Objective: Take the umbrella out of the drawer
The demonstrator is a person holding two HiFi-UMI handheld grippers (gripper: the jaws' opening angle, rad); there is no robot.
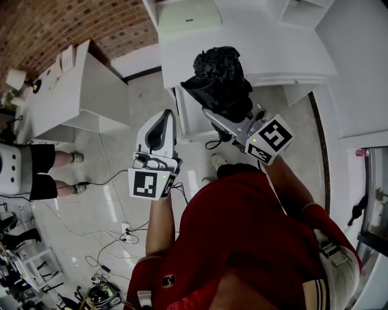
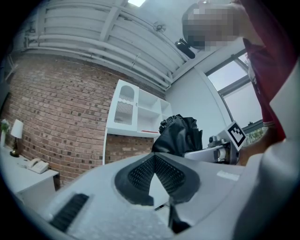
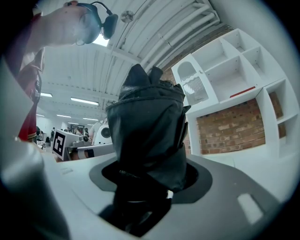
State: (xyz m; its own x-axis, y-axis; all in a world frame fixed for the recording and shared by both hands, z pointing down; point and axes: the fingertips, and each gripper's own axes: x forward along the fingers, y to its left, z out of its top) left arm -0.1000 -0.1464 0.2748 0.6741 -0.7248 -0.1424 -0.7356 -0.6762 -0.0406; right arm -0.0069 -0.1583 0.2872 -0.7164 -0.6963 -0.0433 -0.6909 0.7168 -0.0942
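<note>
Umbrella (image 1: pixel 219 82) is clenched in our right tool (image 1: pixel 216 119), up before the far cabinet (image 1: pixel 291 51); our left tool (image 1: pixel 165 117) is closed, empty.

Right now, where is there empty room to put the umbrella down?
The white cabinet top is bare to the right of the pale box. The white desk is mostly bare too, with a lamp at its edge. The floor by the cables is crowded.

Two grippers are showing: one left gripper (image 1: pixel 163 120) and one right gripper (image 1: pixel 222 121). One umbrella (image 1: pixel 219 79), one shelf unit (image 2: pixel 136 110), one desk (image 1: pixel 73 91), one lamp (image 2: pixel 17 129) and one phone (image 2: pixel 35 165) are appearing, plus two people: a wearer in red (image 1: pixel 242 230) and a bystander (image 1: pixel 36 172).
</note>
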